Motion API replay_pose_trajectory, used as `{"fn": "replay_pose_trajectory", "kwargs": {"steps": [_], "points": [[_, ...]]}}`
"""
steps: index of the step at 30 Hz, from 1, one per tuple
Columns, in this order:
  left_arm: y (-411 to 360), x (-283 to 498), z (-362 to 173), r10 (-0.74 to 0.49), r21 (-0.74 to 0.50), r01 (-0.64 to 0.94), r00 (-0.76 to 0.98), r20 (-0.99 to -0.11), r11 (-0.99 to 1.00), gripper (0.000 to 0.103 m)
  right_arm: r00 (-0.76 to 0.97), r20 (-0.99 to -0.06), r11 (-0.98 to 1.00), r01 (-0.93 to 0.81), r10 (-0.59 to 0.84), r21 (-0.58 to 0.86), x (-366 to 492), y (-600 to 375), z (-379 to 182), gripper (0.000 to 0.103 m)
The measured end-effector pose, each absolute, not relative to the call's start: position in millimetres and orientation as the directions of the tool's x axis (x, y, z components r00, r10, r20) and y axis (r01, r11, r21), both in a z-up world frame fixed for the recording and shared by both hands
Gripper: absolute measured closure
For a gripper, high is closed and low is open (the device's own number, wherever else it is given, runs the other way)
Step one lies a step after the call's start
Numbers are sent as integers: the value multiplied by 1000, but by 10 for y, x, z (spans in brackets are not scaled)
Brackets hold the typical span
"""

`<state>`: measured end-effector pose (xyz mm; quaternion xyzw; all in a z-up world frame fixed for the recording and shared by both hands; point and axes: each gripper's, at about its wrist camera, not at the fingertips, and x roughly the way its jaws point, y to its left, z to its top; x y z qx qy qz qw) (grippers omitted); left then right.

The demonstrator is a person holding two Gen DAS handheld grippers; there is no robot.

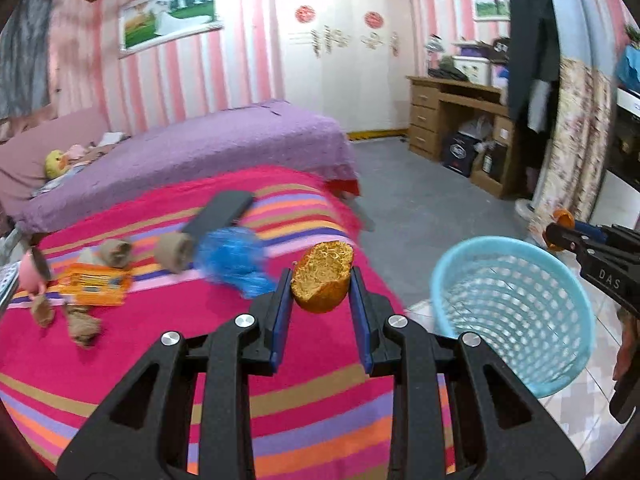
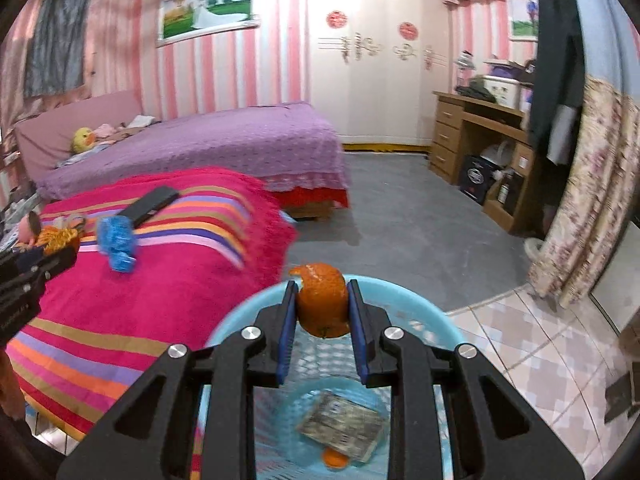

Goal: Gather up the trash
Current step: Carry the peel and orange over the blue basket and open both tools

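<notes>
1. The left gripper [image 1: 321, 286] pinches a piece of orange peel [image 1: 322, 276] between its blue pads; the pale inner side of the peel faces the camera. It is above the striped blanket [image 1: 320, 408], near the blanket's edge and beside the blue basket [image 1: 516, 312], not yet over it.
2. The right gripper [image 2: 322, 304] pinches a second orange peel [image 2: 323, 305] and holds it directly above the open basket [image 2: 420, 304].
3. Some trash is already inside the basket: a flat printed wrapper [image 2: 340, 426] and a small orange piece [image 2: 335, 458] lie on the bottom.
4. Much is left on the blanket, I think: a blue crumpled thing [image 1: 232, 262], two cardboard rolls [image 1: 176, 252], an orange wrapper [image 1: 94, 288] and some brown scraps [image 1: 82, 326]. The dark flat object [image 1: 220, 214] is perhaps a remote control and not trash.
5. The basket stands on the tiled floor, just beside the edge of the blanket. Its mouth is wide and open, and the grey floor behind it is free, so both hands have room.
6. The two grippers are near each other at the basket, so they could collide.
</notes>
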<state>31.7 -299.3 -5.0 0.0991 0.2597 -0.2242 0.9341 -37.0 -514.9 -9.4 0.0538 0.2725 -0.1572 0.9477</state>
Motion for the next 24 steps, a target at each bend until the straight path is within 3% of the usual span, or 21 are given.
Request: {"fn": "replay_pose_trajectory", "kwargs": {"steps": [11,21,23,24], "points": [[-3932,279,-350,-468,11,574,679,-566,819,76,758,-563,912,410,-329,19,-573,-5689,-317,78],[-4284,335,-677,-467,17,604,634,-616,797,74,757,-561,898,437,-335,54,-650,-5827,-374,78],[-4253,350,-673,-471,11,604,633,-614,797,53,754,-566,896,440,-333,59,-652,-5845,-396,78],[-4248,362,-653,-469,11,599,638,-610,801,48,753,-567,895,442,-334,60,-649,-5841,-399,78]]}}
